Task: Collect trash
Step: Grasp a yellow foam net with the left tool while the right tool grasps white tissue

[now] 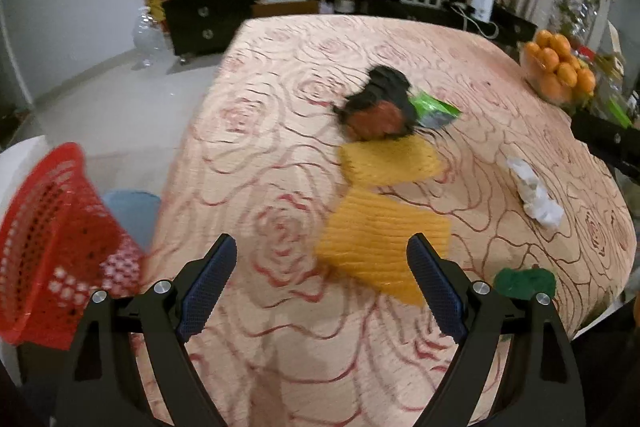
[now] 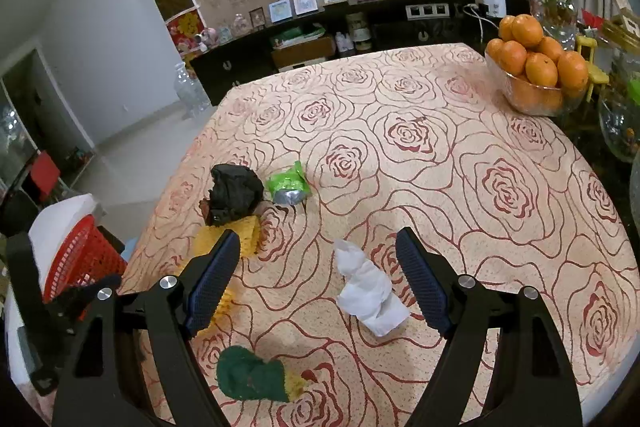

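My right gripper (image 2: 318, 281), jaws wide and empty, has the crumpled tissue (image 2: 370, 293) lying lengthwise between them, nearer than my wide-open left gripper (image 1: 320, 285)

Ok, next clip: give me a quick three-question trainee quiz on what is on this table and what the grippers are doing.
1. True or false: the right gripper is shut on the white tissue.
2. Which piece of trash lies closest beside the black crumpled item? A) green wrapper B) green sponge C) white tissue
3. Fill in: the red basket stands off the table's ____ edge, seen from the left gripper.

Key:
1. False; both grippers are open and hold nothing.
2. A
3. left
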